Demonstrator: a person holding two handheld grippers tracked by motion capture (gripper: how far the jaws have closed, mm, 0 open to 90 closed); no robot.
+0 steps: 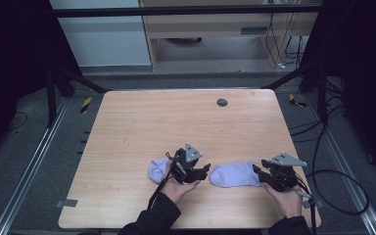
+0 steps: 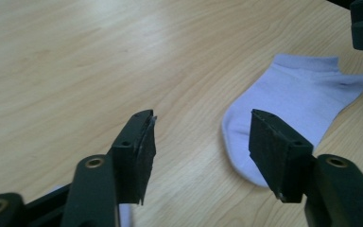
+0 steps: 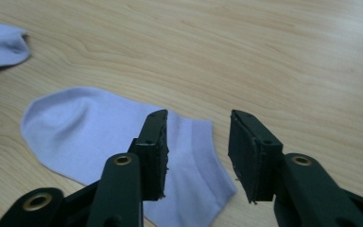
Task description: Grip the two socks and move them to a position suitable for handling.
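Both grippers stand open and empty: the right gripper [image 3: 196, 156] hovers over the cuff end of the near sock [image 3: 123, 142], the left gripper [image 2: 201, 151] between it and a second sock [image 1: 157, 170]. Closing too high would likely pinch air; too low, the jaws could scrape the table [image 1: 176, 122].

Two socks [image 1: 235, 175] [image 1: 157, 170]: plain pale lilac. Table [image 1: 176, 127]: light wood grain. Both grippers [image 1: 206, 169] [image 1: 257, 171]: black, with grey top plates.

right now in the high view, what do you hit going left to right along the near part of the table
left sock → left tongs → right sock → right tongs, both tongs open, holding nothing
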